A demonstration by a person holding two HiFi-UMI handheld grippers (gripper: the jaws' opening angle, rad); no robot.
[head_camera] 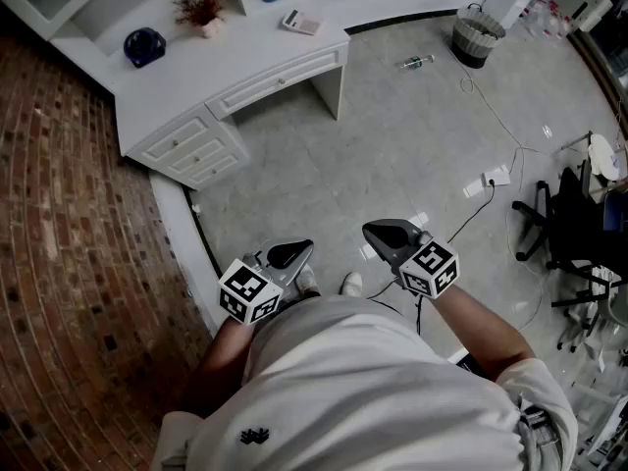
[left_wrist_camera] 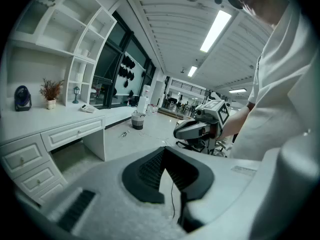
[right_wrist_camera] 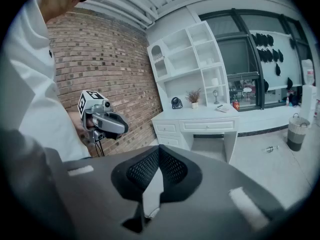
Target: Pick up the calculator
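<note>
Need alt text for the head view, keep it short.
Looking down at a person standing on a grey floor, holding the left hand-held gripper and right hand-held gripper shut and empty near the waist. The calculator lies far off on a white desk, with a plant and a fan.

White short-sleeved shirt (head_camera: 373, 381), grey left claw (head_camera: 291, 254), grey right claw (head_camera: 385, 234), black-and-white marker cubes (head_camera: 247, 290)

Left hand-held gripper (head_camera: 291, 254), right hand-held gripper (head_camera: 386, 233), closed.
</note>
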